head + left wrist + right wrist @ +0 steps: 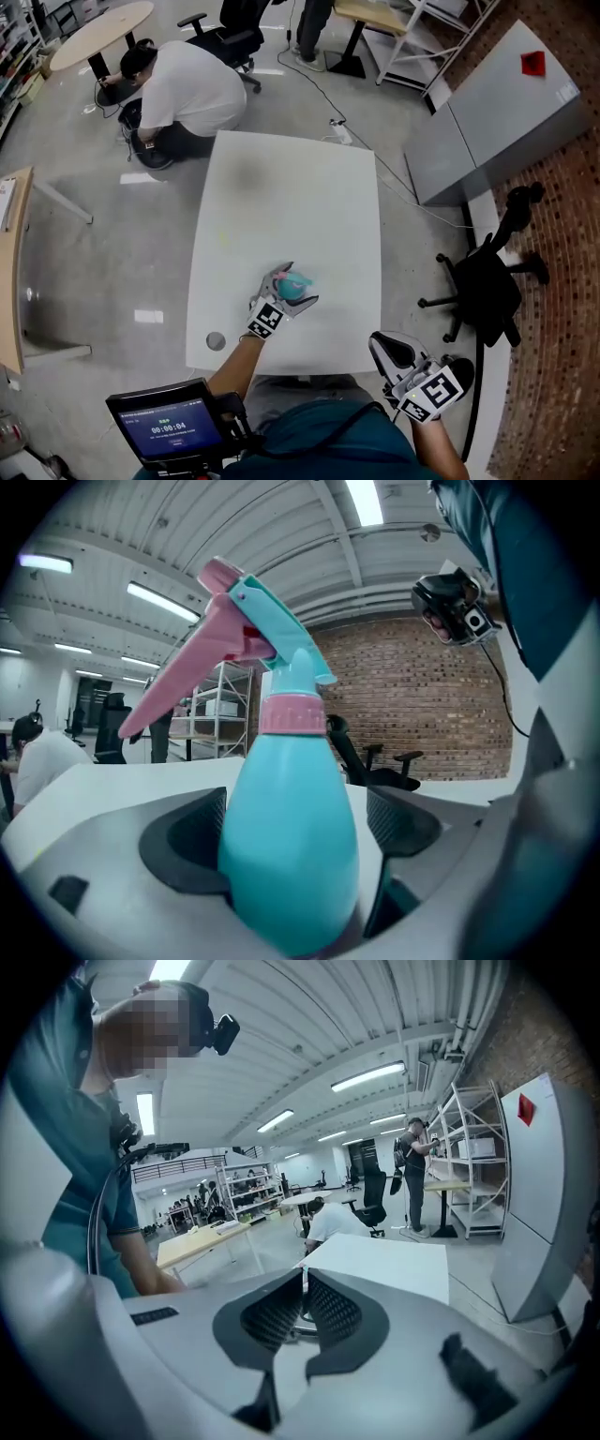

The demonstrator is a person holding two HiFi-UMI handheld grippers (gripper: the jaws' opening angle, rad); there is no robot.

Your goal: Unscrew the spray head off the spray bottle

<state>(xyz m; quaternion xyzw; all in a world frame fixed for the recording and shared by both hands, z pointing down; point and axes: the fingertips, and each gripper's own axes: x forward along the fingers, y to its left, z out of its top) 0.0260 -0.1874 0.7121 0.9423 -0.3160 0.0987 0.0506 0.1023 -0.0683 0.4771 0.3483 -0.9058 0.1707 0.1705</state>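
- Bottle stands on table btw left gripper's open jaws, not clamped.
- Right gripper closed, empty.
- Prob light, slick plastic: clamp belly, twist pink collar.

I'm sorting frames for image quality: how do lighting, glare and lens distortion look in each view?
Head view: even light, sharp, a faint grey smudge on the white table. Left gripper view: heavy fisheye, black corners, spray bottle close yet sharp, ceiling lights blown out. Right gripper view: same fisheye and dark rim, bright ceiling strips.
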